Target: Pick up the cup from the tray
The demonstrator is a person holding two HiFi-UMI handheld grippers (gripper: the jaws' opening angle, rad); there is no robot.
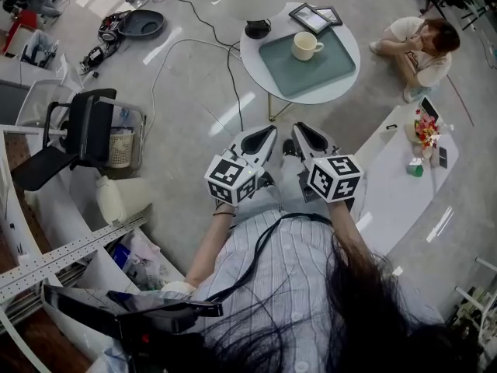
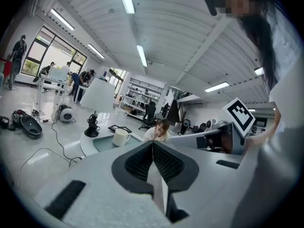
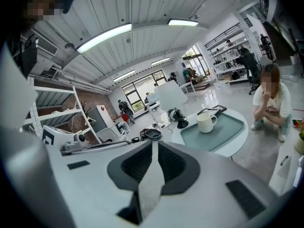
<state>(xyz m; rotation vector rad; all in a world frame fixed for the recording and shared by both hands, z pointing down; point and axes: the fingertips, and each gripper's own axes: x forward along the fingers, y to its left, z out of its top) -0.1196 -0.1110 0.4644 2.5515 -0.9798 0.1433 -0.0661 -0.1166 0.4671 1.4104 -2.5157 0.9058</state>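
- Cup (image 1: 306, 45): one, cream, upright on the tray, at 12 o'clock from both grippers, well apart.
- Tray (image 1: 332, 70): one, green.
- Round table (image 1: 256, 57): one, white, on a glossy grey floor (image 1: 194, 92).
- Picture frames (image 1: 316, 16): two, at the tray's 12 o'clock.
- Left gripper (image 1: 269, 133), right gripper (image 1: 300, 133): fingers pressed together, nothing between.
- Crouching person (image 1: 419, 47): one, at 2 o'clock.
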